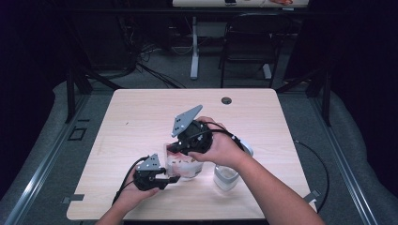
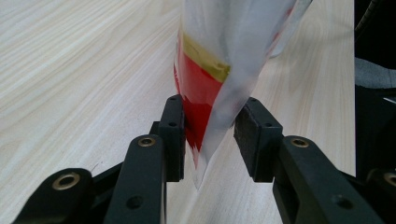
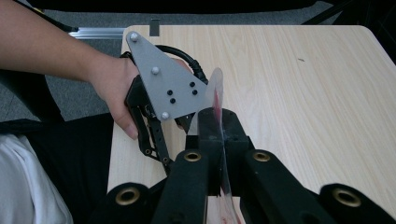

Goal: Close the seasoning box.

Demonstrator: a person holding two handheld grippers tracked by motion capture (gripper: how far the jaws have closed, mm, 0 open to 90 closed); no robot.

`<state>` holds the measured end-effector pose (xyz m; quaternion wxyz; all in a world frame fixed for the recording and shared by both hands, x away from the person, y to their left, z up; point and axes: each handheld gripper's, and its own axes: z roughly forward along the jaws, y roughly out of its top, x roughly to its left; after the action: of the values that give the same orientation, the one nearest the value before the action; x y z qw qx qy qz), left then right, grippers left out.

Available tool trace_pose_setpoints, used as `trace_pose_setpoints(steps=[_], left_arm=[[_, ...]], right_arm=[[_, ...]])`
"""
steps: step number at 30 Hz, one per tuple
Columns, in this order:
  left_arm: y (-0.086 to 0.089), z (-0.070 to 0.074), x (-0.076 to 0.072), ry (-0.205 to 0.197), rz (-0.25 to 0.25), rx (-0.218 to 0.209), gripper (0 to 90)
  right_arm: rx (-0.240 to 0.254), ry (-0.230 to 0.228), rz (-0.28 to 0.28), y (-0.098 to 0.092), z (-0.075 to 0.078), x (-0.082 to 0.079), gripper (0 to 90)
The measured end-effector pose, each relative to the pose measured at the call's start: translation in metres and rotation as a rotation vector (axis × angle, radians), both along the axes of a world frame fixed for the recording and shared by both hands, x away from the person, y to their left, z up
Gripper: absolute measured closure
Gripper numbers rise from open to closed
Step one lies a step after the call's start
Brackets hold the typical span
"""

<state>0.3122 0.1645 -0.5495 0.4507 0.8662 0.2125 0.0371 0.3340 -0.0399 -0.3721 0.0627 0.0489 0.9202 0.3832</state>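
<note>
Plastic, clear and crinkly with a red and yellow print, was what both my tools were working on: a small bag standing near the front edge of the pale wooden table. On the left, my left gripper sat low beside the bag with its jaws spread around a lower corner, the film between the pads but not squeezed from both sides. Further right, my right gripper had its jaws pressed together on the bag's top edge, the thin film pinched flat between them. To the right of that hand stood a small clear cup, apart from the bag. I judged the job barely under way: one edge was held, the left grip was not yet closed, and the bag looked unopened.
</note>
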Motion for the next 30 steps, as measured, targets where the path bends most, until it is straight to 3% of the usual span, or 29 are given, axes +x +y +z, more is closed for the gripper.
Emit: trace_pose_setpoints(steps=[13,23,30], left_arm=[[0.005,0.01,0.002,0.017,-0.014,0.028,67.4],[0.005,0.019,0.001,0.013,-0.031,0.049,68.2],[0.005,0.025,-0.001,0.014,-0.03,0.056,68.3]], right_arm=[[0.005,-0.007,-0.023,-0.005,0.004,-0.001,89.6],[0.042,0.0,-0.042,-0.014,0.006,-0.004,89.7],[0.035,-0.022,-0.048,-0.022,0.01,-0.01,89.6]])
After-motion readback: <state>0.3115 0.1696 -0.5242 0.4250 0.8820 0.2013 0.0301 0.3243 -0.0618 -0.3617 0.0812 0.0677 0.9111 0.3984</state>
